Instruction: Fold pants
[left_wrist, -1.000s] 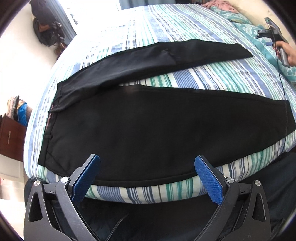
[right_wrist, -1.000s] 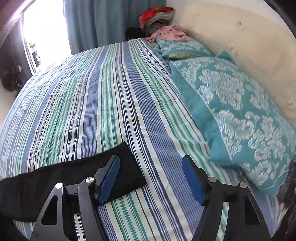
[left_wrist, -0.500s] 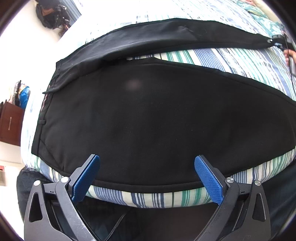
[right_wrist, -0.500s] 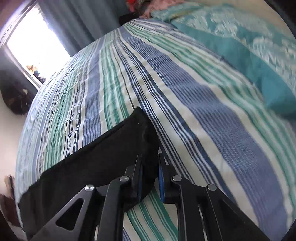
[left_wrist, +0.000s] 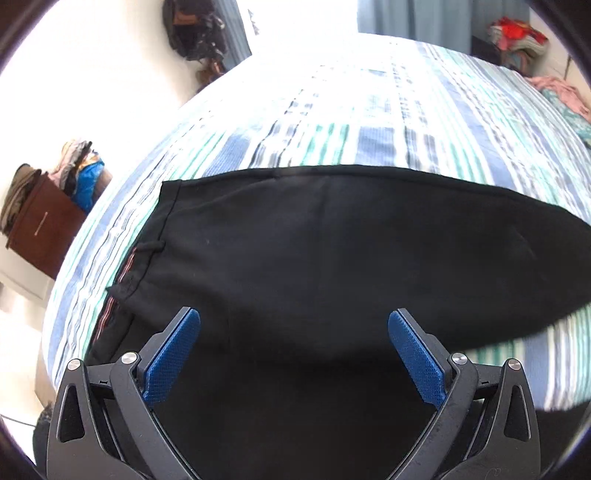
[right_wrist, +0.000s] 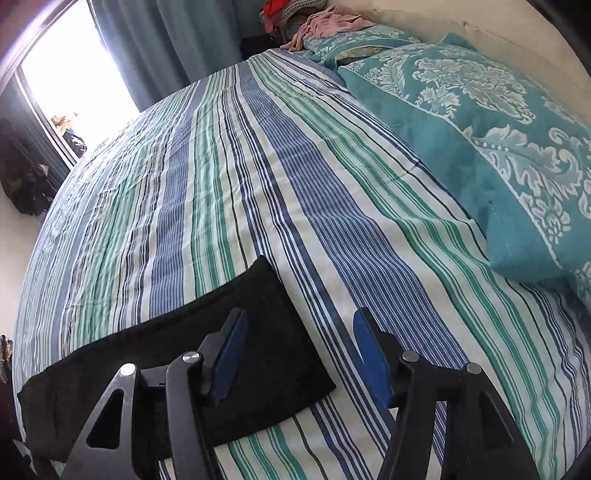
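Note:
Black pants (left_wrist: 314, 251) lie flat on the striped bed cover (left_wrist: 369, 129), their waistband (left_wrist: 147, 251) to the left and the legs running off to the right. My left gripper (left_wrist: 294, 321) hovers open over the seat of the pants with nothing between its blue pads. In the right wrist view a leg end (right_wrist: 258, 369) lies flat on the cover (right_wrist: 295, 184). My right gripper (right_wrist: 300, 317) stands just above its hem and its jaws are opening. Its left finger is over the cloth and its right finger is over the sheet. Neither pad presses on the fabric.
Teal patterned pillows (right_wrist: 498, 147) line the bed's right side, with pink clothing (right_wrist: 332, 22) heaped at the far end. A brown cabinet (left_wrist: 40, 229) piled with clothes stands left of the bed. Bags (left_wrist: 192, 29) hang on the wall. Blue curtains (right_wrist: 184, 37) flank a bright window.
My left gripper has swung left toward the waistband and dropped closer over the pants. My right gripper shut at the leg hem half a second ago, has opened again, and sits a little lower.

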